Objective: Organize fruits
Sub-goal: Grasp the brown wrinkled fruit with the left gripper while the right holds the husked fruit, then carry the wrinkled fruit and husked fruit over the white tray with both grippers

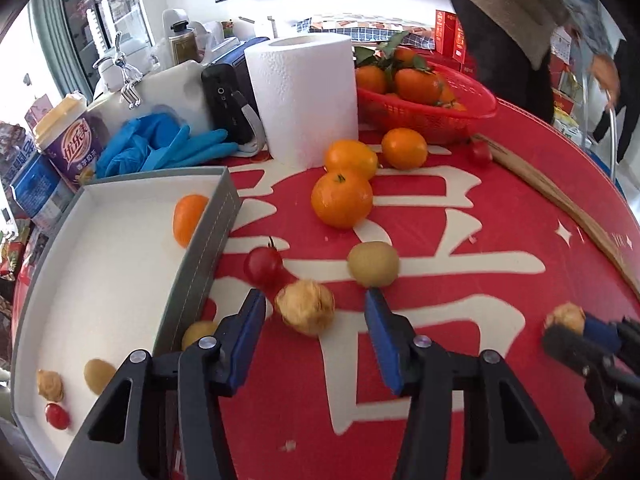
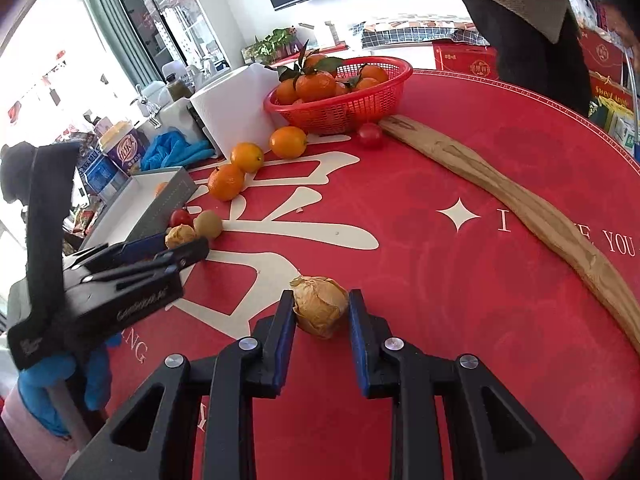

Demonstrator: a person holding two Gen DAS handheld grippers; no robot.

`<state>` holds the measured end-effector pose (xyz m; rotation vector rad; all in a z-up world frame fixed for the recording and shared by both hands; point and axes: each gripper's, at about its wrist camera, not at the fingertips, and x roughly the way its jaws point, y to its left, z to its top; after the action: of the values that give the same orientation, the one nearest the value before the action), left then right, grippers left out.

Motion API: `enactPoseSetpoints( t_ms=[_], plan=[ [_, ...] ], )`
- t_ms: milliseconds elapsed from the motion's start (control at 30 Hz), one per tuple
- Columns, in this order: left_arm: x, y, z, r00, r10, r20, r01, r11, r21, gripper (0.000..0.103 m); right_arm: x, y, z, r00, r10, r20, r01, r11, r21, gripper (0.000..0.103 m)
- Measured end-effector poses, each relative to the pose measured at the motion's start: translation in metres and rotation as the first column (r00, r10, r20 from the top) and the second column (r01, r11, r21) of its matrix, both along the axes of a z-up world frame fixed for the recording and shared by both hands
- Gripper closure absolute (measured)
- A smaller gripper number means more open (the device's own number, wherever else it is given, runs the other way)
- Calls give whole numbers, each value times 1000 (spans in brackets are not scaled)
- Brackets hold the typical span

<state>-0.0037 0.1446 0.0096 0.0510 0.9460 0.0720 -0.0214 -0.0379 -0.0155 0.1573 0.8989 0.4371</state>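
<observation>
Left gripper (image 1: 314, 298) spread wide around a husked physalis (image 1: 306, 307); right gripper (image 2: 321, 300) narrowly brackets another physalis (image 2: 319, 306), contact unclear.

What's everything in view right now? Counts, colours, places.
tray: 1, grey, left; four fruits inside
loose oranges: 3, orange, mat centre
cherry tomatoes: 2, red, on mat
kiwi: 1, green-brown, on mat
husked fruits: 2, tan, one between each gripper's fingers
basket: 1, red, far side, holds oranges
paper roll: 1, white, behind oranges
gloves: blue, behind tray
wooden stick: 1, tan, right
left gripper: black, open
right gripper: black, straddling fruit
</observation>
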Motion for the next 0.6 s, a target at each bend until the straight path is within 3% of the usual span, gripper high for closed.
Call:
enactPoseSetpoints(
  t_ms=[67,100,133,167,267,433,600],
  plan=[
    [2,2,0,1000,5,1,-5,1000,-26,52,0,-1,0,1000,1,-1,-1,1000,7,76],
    [1,2,0,1000,-2,0,2,999,-44,62,0,-1,0,1000,0,-2,0,1000,9,76],
    [0,2,0,1000,-12,-2,12,998,-64,78,0,-1,0,1000,1,-2,-1,1000,9,76],
    [0,0,0,1000,-20,-4,20,997,-69,80,0,-1,0,1000,1,-2,-1,1000,8,76],
    [-8,-5,1,1000,-25,-3,25,999,-44,80,0,-1,0,1000,1,-2,-1,1000,9,76],
    [-33,-6,6,999,-32,1,32,996,-79,80,0,-1,0,1000,2,-2,-2,1000,8,76],
    [-61,-1,22,998,-34,55,37,998,-49,80,-1,2,1,1000,0,3,0,1000,-14,76]
  ],
)
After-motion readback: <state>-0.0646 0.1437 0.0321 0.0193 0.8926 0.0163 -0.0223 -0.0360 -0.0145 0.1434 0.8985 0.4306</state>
